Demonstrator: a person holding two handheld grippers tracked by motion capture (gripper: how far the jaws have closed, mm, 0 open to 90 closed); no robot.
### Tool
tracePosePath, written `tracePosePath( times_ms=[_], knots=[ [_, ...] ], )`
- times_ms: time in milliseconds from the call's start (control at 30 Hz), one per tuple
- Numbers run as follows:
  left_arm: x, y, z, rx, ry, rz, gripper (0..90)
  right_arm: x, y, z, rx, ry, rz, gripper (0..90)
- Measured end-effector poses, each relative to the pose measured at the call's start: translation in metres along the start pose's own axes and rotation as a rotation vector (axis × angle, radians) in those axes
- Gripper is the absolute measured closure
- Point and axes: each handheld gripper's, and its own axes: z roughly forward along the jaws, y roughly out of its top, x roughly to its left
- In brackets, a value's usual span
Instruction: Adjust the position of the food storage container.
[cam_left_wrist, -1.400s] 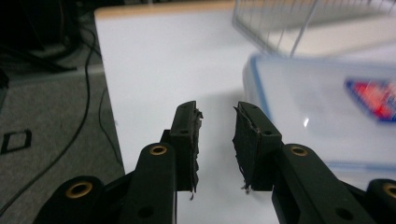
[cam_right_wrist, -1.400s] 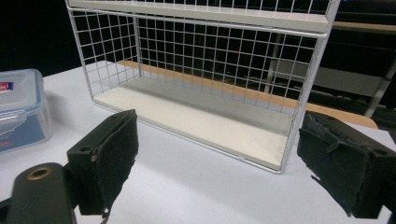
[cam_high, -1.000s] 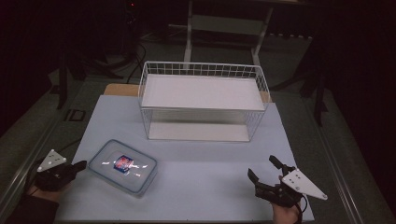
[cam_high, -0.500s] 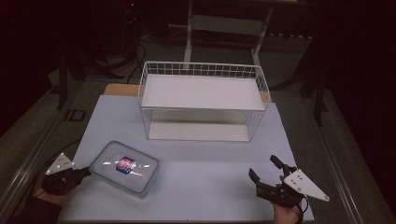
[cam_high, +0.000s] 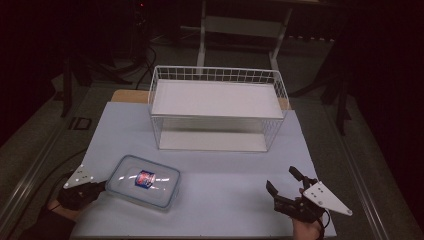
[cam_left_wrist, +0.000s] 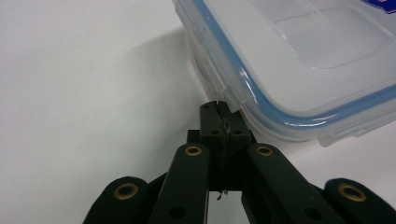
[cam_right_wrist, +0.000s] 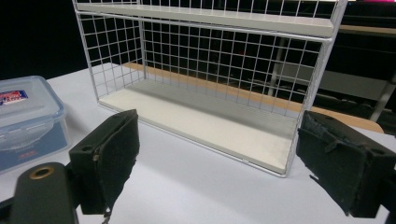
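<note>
A clear lidded plastic container (cam_high: 145, 181) with a blue seal and a red-blue label lies on the white table at the front left. My left gripper (cam_high: 101, 187) is shut with nothing between its jaws. In the left gripper view its closed tips (cam_left_wrist: 219, 108) touch the container's (cam_left_wrist: 299, 60) near side beside a lid latch. My right gripper (cam_high: 282, 180) rests at the front right, open and holding nothing. In the right gripper view its two pads (cam_right_wrist: 112, 156) stand wide apart around free air (cam_right_wrist: 224, 163), facing the rack.
A white wire rack (cam_high: 216, 107) with a top shelf and a bottom board stands at the middle back of the table; it is also straight ahead in the right gripper view (cam_right_wrist: 210, 70). The container (cam_right_wrist: 25, 116) is at that view's left. Dark floor surrounds the table.
My left gripper has moved right along the table's front up to the container's left side. The container seems nudged slightly right. The right gripper has stayed still.
</note>
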Motion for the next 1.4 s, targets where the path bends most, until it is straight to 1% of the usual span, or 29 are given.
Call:
tracePosePath(
  times_ms=[33, 200, 300, 333, 367, 500, 567, 600, 633, 733, 767, 833, 900, 933, 1000, 1067, 1133, 1200, 1233, 1300, 1400],
  knots=[
    [-0.007, 0.002, 0.002, 0.005, -0.022, 0.026, 89.5, 0.000, 0.000, 0.000, 0.001, -0.001, 0.003, 13.0],
    [-0.023, 0.012, 0.012, 0.012, -0.088, 0.053, 89.5, 0.002, 0.000, 0.001, 0.006, 0.004, -0.004, 13.1],
    [-0.033, 0.017, 0.018, 0.020, -0.104, 0.073, 89.5, 0.001, 0.000, 0.001, 0.003, 0.001, -0.006, 13.1],
    [-0.036, 0.019, 0.020, 0.023, -0.114, 0.073, 89.5, 0.001, 0.000, 0.001, 0.002, -0.001, -0.004, 13.1],
    [-0.041, 0.021, 0.022, 0.026, -0.120, 0.089, 89.5, 0.001, 0.000, 0.001, 0.003, 0.000, 0.000, 13.0],
    [-0.055, 0.030, 0.029, 0.036, -0.172, 0.125, 89.5, 0.001, 0.000, 0.001, 0.005, 0.004, -0.001, 13.1],
    [-0.062, 0.033, 0.034, 0.034, -0.208, 0.140, 89.5, 0.002, 0.000, 0.001, 0.004, 0.004, -0.004, 13.1],
    [-0.065, 0.035, 0.037, 0.037, -0.211, 0.149, 89.5, 0.002, 0.000, 0.001, 0.003, 0.004, -0.005, 13.1],
    [-0.067, 0.036, 0.039, 0.042, -0.219, 0.155, 89.5, 0.002, 0.000, 0.001, 0.004, 0.005, -0.005, 13.1],
    [-0.071, 0.040, 0.045, 0.041, -0.241, 0.145, 89.5, 0.001, 0.000, 0.001, 0.003, 0.004, -0.002, 13.1],
    [-0.072, 0.041, 0.045, 0.044, -0.246, 0.149, 89.5, 0.001, 0.000, 0.001, 0.002, 0.004, -0.002, 13.1],
    [-0.076, 0.043, 0.046, 0.056, -0.214, 0.166, 89.4, 0.001, 0.000, 0.000, 0.001, 0.002, -0.004, 13.1],
    [-0.074, 0.044, 0.046, 0.052, -0.208, 0.150, 89.4, 0.001, 0.000, 0.000, 0.001, 0.001, -0.002, 13.1],
    [-0.073, 0.045, 0.046, 0.058, -0.199, 0.140, 89.4, 0.000, 0.000, 0.000, 0.001, 0.002, 0.000, 13.1],
    [-0.073, 0.046, 0.047, 0.059, -0.204, 0.143, 89.4, 0.000, 0.000, 0.000, 0.003, 0.001, 0.002, 13.1],
    [-0.075, 0.049, 0.051, 0.077, -0.200, 0.151, 89.4, 0.000, 0.000, 0.000, 0.002, 0.003, 0.001, 13.1],
    [-0.076, 0.051, 0.054, 0.076, -0.215, 0.146, 89.5, 0.000, 0.000, 0.000, 0.003, 0.003, 0.000, 13.1],
    [-0.078, 0.054, 0.057, 0.078, -0.220, 0.156, 89.5, 0.001, 0.000, 0.001, 0.005, 0.001, -0.001, 13.1],
    [-0.079, 0.057, 0.060, 0.078, -0.228, 0.149, 89.4, 0.001, 0.000, 0.001, 0.006, -0.003, -0.003, 13.1],
    [-0.081, 0.060, 0.064, 0.076, -0.227, 0.148, 89.5, 0.000, 0.000, 0.001, 0.012, -0.005, -0.001, 13.1],
    [-0.084, 0.065, 0.071, 0.081, -0.239, 0.154, 89.5, 0.000, 0.000, 0.001, 0.016, -0.009, 0.001, 13.1]
  ],
)
